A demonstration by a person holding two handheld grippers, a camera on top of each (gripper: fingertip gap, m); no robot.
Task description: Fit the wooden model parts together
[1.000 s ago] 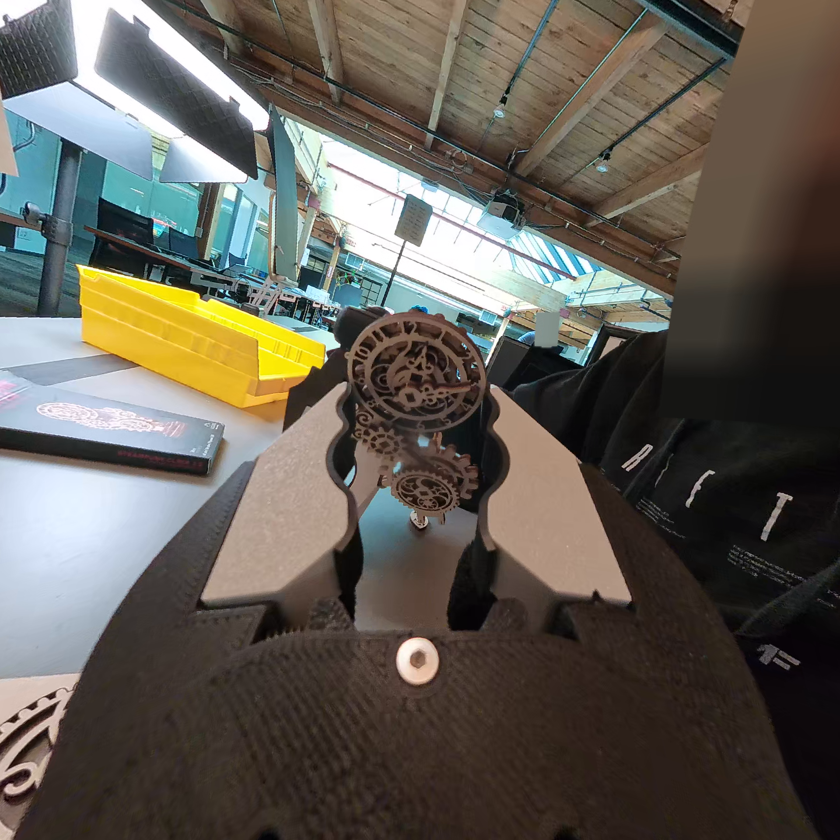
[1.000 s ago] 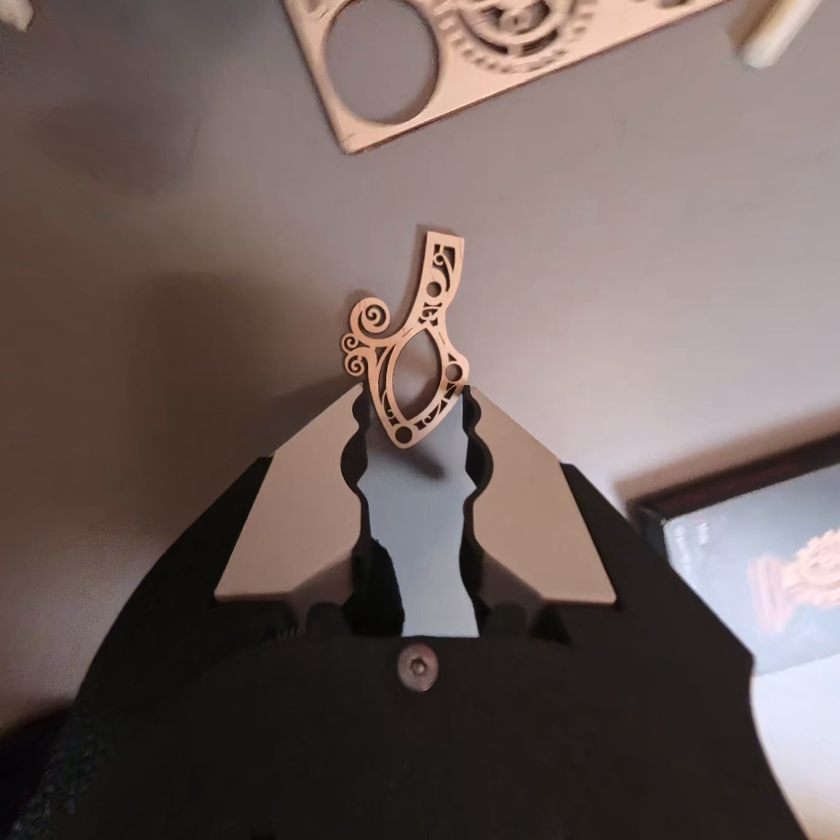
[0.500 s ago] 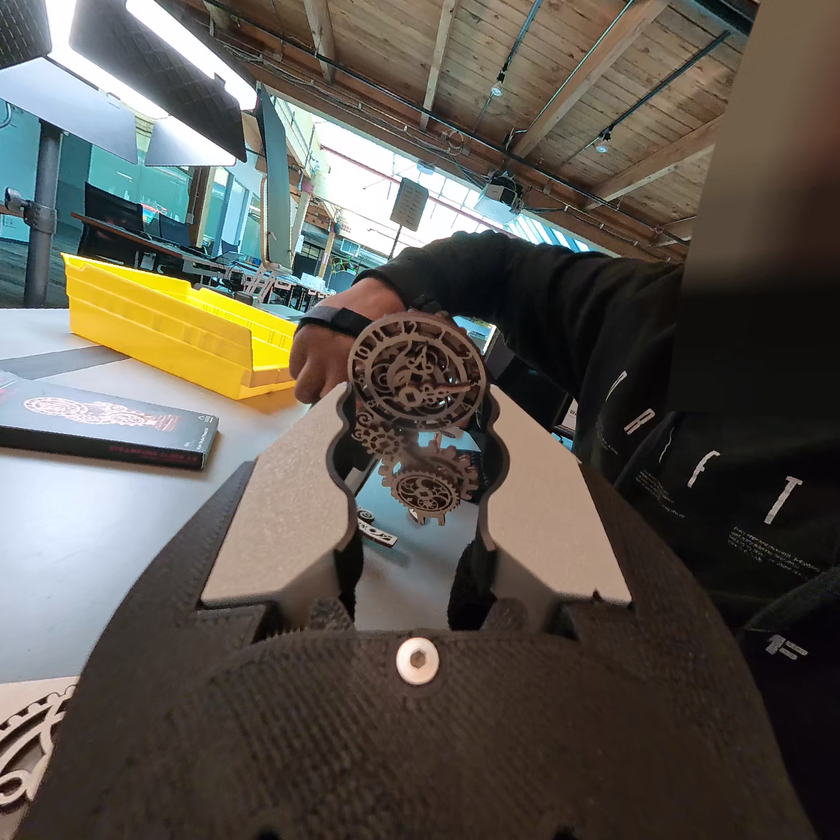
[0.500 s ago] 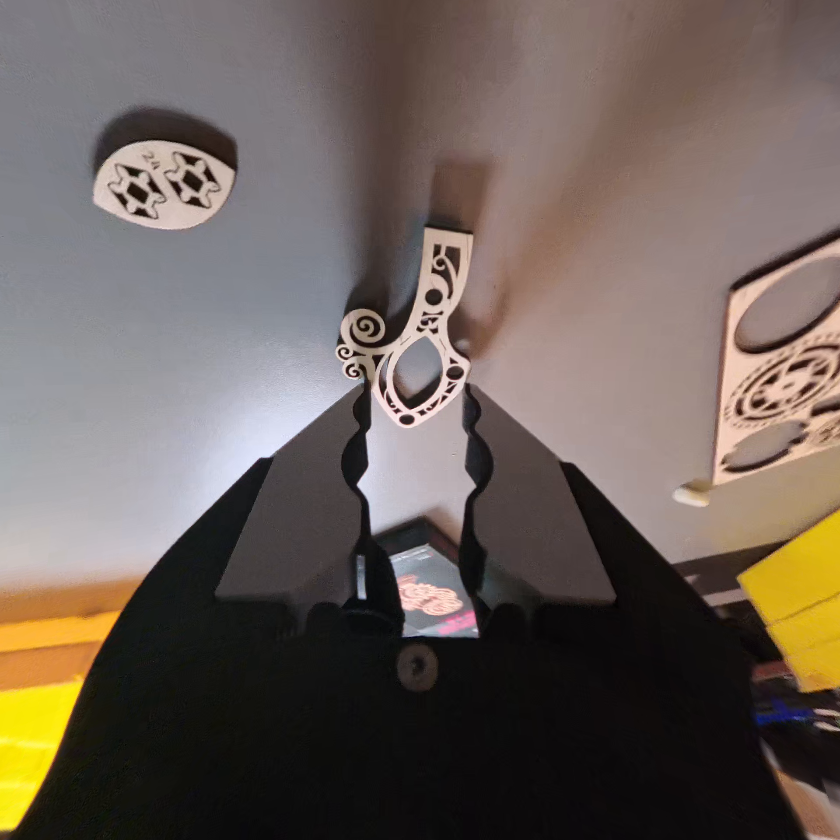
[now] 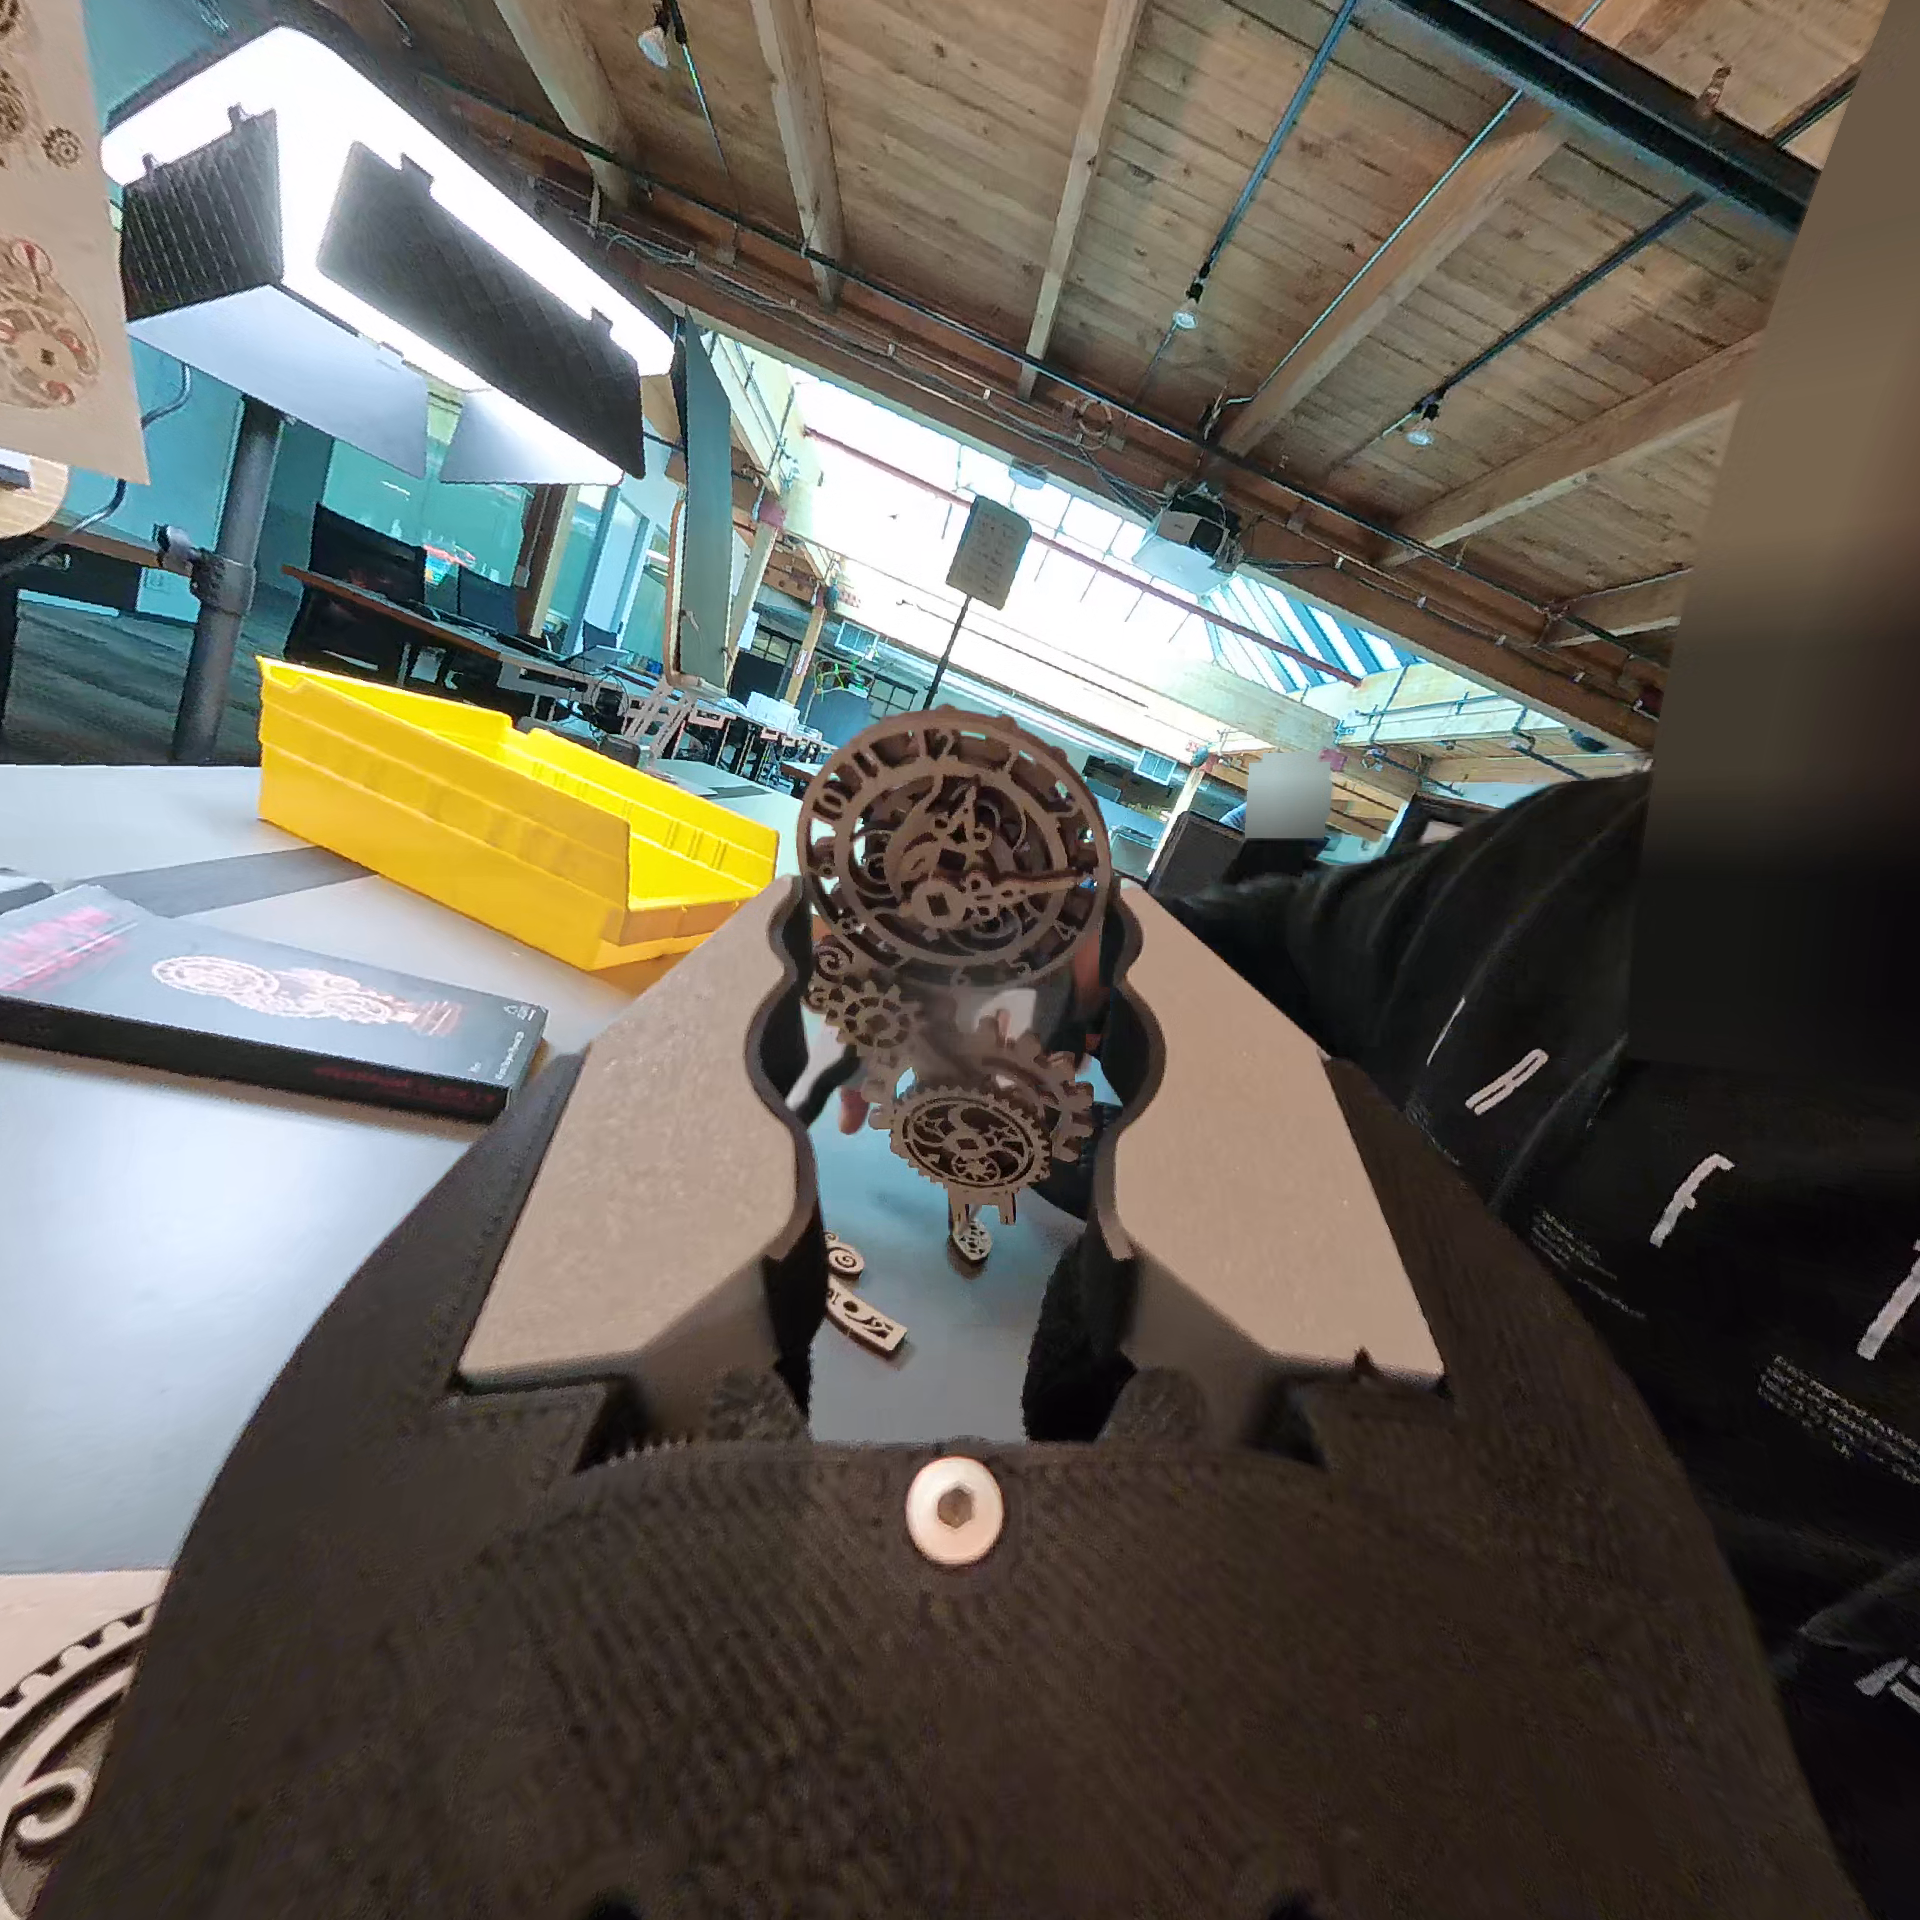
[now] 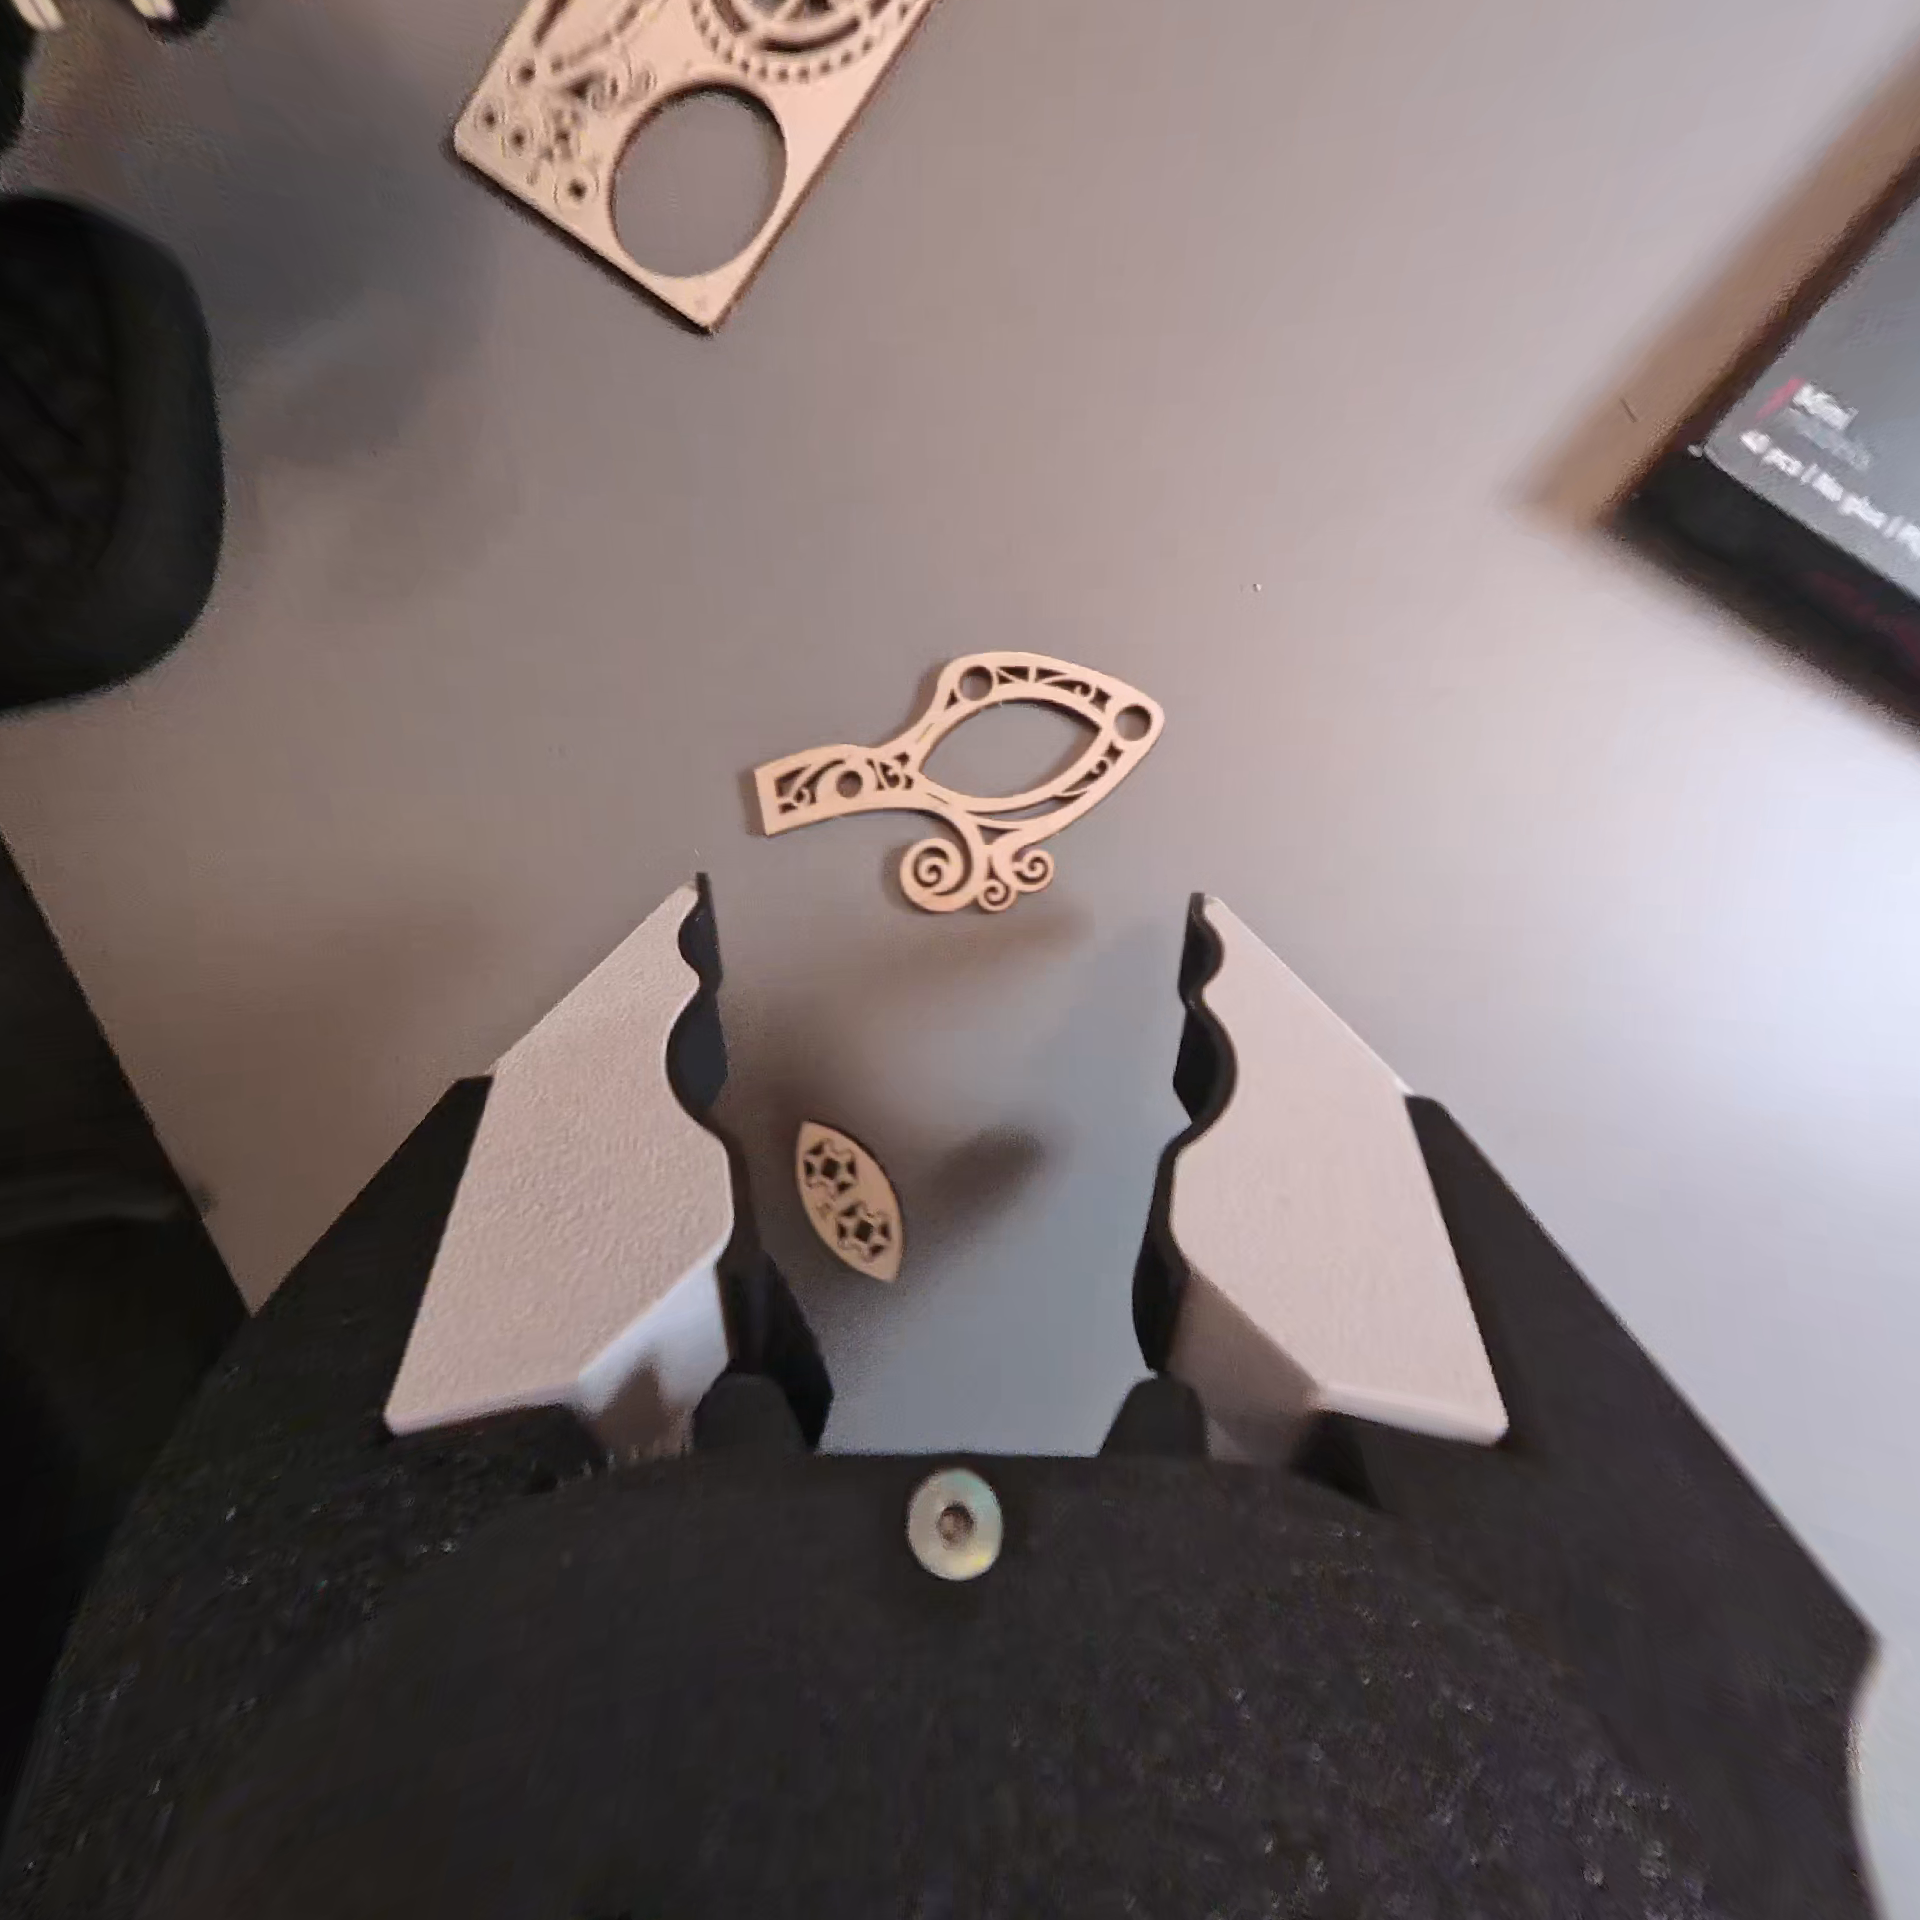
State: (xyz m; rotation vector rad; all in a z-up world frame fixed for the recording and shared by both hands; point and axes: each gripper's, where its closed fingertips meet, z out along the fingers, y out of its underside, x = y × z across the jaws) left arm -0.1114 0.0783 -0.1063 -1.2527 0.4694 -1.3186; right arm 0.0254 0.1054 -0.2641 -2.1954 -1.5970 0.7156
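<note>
The left claw [image 5: 951, 997] is clamped on the wooden clock assembly [image 5: 951, 883], its fingers pinching the round dial from both sides while the gears hang below it, clear of the grey surface [image 5: 208, 1247]. The right claw [image 6: 945, 914] stands wide with nothing in it, poised just above a flat scrolled bracket piece [image 6: 961, 784] lying on the surface just beyond its tips. A small leaf-shaped offcut [image 6: 847, 1200] lies nearer, between the spread fingers, and a punched-out parts sheet [image 6: 675, 135] sits far off to the left.

The main risks, as I judge them:
- The bracket is thin and lies flat, so closing on it from above may only skid it away or scrape the surface instead of lifting it
- Its filigree looks fragile; a hard pinch across the open oval could snap it
- The leaf offcut sits so close that a low sweep might catch or drag it
- The clock is held only by its dial rim; pushing a part into it sideways could twist it out of the grip or strain the gear joints
- The yellow bin [image 5: 499, 810] and the dark box [image 5: 260, 1018] lie well to the left and pose little hazard
</note>
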